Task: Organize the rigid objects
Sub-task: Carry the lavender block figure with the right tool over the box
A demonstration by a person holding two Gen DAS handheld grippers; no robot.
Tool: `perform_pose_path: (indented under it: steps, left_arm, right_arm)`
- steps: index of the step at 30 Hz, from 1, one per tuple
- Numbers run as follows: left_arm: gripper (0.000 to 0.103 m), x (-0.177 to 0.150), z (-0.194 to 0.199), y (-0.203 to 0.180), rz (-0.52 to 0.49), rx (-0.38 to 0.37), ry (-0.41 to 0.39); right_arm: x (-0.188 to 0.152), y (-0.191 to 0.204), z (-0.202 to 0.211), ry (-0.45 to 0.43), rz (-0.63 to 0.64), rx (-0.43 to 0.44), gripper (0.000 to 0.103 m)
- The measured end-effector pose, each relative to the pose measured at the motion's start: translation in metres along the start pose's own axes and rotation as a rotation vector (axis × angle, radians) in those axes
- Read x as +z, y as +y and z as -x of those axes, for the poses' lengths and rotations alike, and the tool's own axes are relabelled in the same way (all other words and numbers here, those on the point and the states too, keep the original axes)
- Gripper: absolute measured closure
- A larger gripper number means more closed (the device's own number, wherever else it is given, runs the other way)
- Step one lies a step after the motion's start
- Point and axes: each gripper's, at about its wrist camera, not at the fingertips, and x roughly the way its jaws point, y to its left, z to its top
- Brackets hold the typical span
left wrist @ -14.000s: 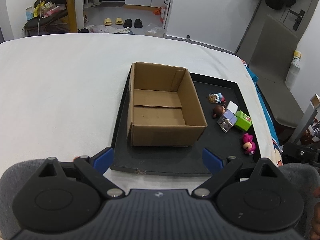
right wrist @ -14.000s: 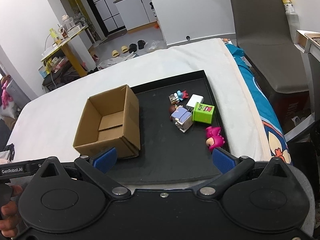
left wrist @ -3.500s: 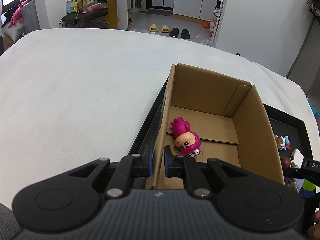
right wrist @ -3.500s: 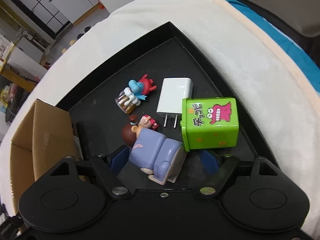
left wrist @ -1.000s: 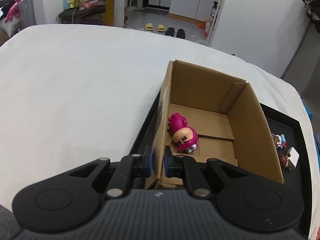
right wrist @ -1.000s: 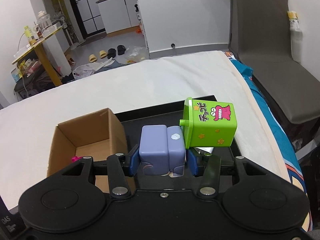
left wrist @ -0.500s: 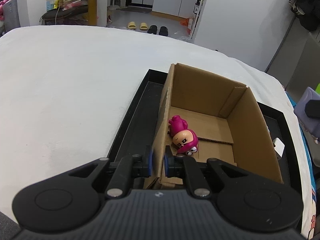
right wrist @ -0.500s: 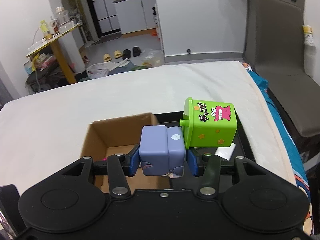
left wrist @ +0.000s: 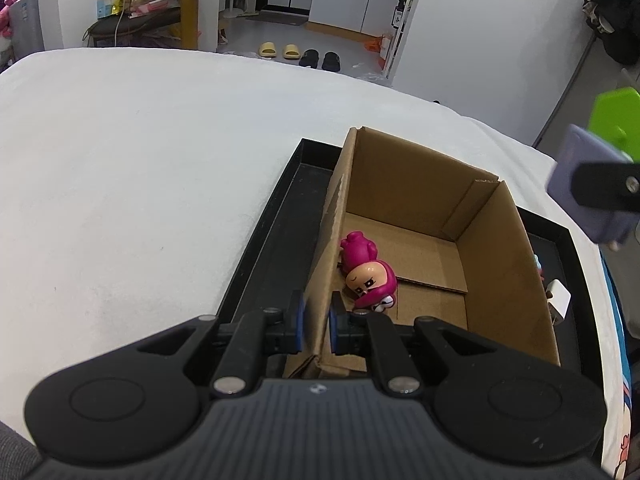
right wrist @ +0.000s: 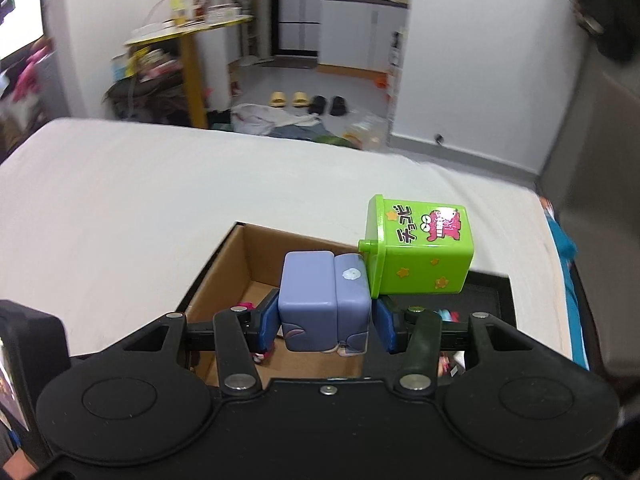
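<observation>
The right gripper (right wrist: pixel 326 326), clamped on a lilac block toy (right wrist: pixel 324 300), has swung over the brown cardboard box (left wrist: pixel 420 216), whose wall the left gripper (left wrist: pixel 316 322) pinches, steadying it.

A plain brown cardboard box (left wrist: pixel 432 216) holds a magenta-hooded toy figure (left wrist: pixel 370 276); the lavender block toy (right wrist: pixel 324 300) adjoins a star-spotted lime-green plastic cube (right wrist: pixel 420 256).

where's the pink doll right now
The pink doll lies inside the cardboard box, against its left wall in the left wrist view, just ahead of the left gripper clamping that wall.
</observation>
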Motion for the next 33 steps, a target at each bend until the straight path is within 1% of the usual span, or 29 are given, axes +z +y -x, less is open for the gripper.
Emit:
perform_pose_path:
  steps: [9,15,20,33]
  left_arm:
    - [0.092,-0.001,-0.002,0.002,0.02,-0.004,0.004]
    - [0.092,-0.001,-0.003,0.004,0.035,-0.009,0.011]
    - [0.092,0.0,-0.004,0.004,0.038,-0.009,0.012]
    - [0.092,0.001,-0.01,0.006,0.055,-0.012,0.026]
  right_arm:
    - [0.015,0.018,-0.014,0.035,0.088,0.023,0.056]
    - [0.019,0.019,-0.028,0.072,0.093,0.036,0.056]
    - [0.016,0.021,-0.039,0.1,0.101,0.052,0.056]
    - [0.008,0.016,-0.079,0.196,0.018,0.079,0.055]
